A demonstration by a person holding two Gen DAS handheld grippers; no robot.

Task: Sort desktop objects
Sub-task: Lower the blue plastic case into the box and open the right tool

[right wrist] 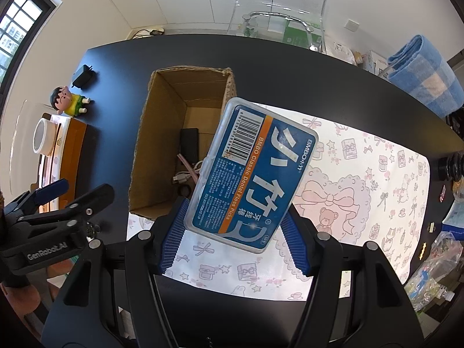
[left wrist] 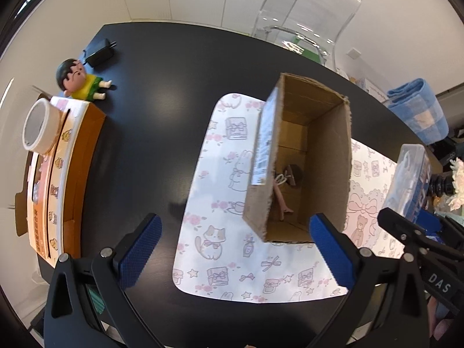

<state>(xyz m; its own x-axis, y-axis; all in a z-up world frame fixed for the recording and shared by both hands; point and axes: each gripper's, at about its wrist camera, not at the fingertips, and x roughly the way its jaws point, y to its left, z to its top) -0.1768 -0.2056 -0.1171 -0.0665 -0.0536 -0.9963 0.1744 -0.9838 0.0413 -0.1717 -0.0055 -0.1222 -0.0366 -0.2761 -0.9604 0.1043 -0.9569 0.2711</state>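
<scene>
My right gripper (right wrist: 235,232) is shut on a blue and clear dental floss pick box (right wrist: 252,174) and holds it in the air just right of an open cardboard box (right wrist: 162,150). The cardboard box stands on a patterned white mat (right wrist: 362,191) and holds a black item, a pink stick and a cable. My left gripper (left wrist: 235,249) is open and empty, low in front of the cardboard box (left wrist: 327,156). The floss box also shows at the right edge of the left wrist view (left wrist: 409,182).
A boy figurine (left wrist: 79,79) and a black charger (left wrist: 100,52) lie at the far left of the black table (left wrist: 162,66). A roll of white tape (left wrist: 39,129) sits on an orange carton (left wrist: 69,174). A blue checked cloth (left wrist: 420,110) lies far right. A clear chair (left wrist: 307,23) stands behind.
</scene>
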